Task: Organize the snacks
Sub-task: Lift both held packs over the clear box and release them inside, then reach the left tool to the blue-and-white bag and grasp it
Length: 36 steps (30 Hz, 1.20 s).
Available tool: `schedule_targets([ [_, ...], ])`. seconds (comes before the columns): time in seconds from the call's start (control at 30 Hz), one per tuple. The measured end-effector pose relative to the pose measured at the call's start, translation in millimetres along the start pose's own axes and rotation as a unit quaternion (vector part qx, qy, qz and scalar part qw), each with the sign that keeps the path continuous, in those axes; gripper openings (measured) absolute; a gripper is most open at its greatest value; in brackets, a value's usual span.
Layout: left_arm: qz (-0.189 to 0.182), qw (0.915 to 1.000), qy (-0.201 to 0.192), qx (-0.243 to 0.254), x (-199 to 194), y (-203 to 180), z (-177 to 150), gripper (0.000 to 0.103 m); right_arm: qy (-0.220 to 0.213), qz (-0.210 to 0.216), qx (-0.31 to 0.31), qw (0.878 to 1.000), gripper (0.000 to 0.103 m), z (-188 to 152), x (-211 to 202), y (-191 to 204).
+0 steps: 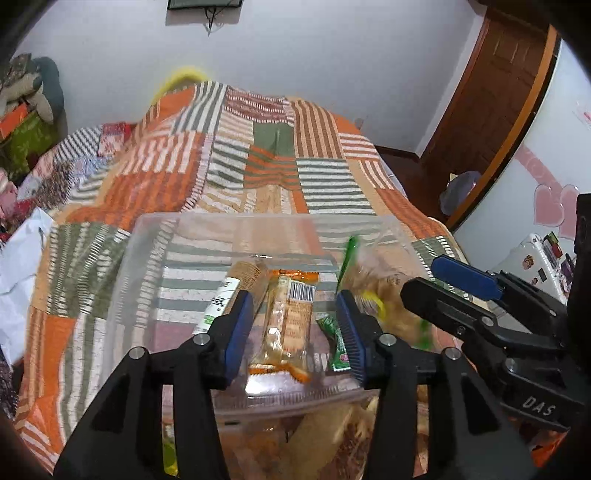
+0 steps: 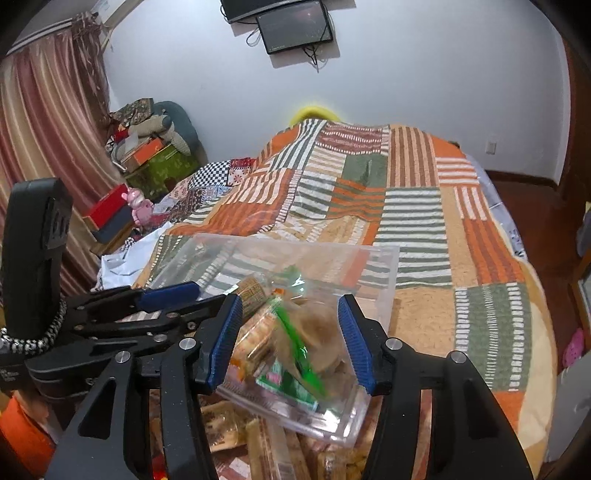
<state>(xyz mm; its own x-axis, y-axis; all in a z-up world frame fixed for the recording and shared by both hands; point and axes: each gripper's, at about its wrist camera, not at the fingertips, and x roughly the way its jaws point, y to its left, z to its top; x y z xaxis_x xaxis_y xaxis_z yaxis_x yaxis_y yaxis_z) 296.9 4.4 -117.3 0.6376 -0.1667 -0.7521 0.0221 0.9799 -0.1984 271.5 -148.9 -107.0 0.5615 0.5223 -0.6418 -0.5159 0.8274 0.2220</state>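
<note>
Two hand-held grippers, left [image 1: 295, 325] and right [image 2: 293, 332], hang spread and empty over a clear plastic box [image 1: 147, 236] of snack packets [image 1: 288, 317] on the bed [image 1: 258, 155].

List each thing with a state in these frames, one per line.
clear plastic box: no lid on it, resting on the bed, snacks inside
orange-ended cracker packet: sealed, lying flat in the box
left gripper: open, nothing pinched
right gripper: open, a blurred green-edged packet between its fingers
wall screen: dark

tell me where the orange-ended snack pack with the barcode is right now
The orange-ended snack pack lies inside the clear plastic bin on the bed, between the open left gripper's fingers in its view.
</note>
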Motion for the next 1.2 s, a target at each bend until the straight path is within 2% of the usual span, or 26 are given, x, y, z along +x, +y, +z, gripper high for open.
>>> schedule_targets([
  [0.13, 0.007, 0.9995, -0.025, 0.016, -24, -4, -4, 0.056, -0.006, -0.001, -0.004, 1.000, 0.051, -1, -12, 3],
  [0.27, 0.013, 0.9985, -0.046, 0.027, -50, -4, -9, 0.060, -0.015, -0.001, -0.003, 1.000, 0.051, -4, -27, 5],
  [0.37, 0.015, 0.9977, -0.059, 0.030, -68, -3, -14, 0.069, -0.022, -0.001, -0.004, 1.000, 0.054, -8, -38, 7],
  [0.47, 0.017, 0.9973, -0.064, 0.031, -83, 0, -22, 0.071, -0.028, -0.004, -0.008, 1.000, 0.054, -13, -48, 10],
  [0.67, 0.025, 0.9973, -0.060, 0.036, -102, 13, -43, 0.071, -0.031, -0.005, -0.017, 0.999, 0.054, -27, -61, 16],
  [0.9, 0.044, 0.9975, -0.050, 0.026, -115, 38, -72, 0.071, -0.014, -0.007, -0.026, 1.000, 0.054, -52, -66, 21],
  [1.2, 0.050, 0.9986, -0.014, 0.007, -115, 64, -108, 0.071, 0.013, -0.009, -0.021, 1.000, 0.054, -79, -64, 19],
])
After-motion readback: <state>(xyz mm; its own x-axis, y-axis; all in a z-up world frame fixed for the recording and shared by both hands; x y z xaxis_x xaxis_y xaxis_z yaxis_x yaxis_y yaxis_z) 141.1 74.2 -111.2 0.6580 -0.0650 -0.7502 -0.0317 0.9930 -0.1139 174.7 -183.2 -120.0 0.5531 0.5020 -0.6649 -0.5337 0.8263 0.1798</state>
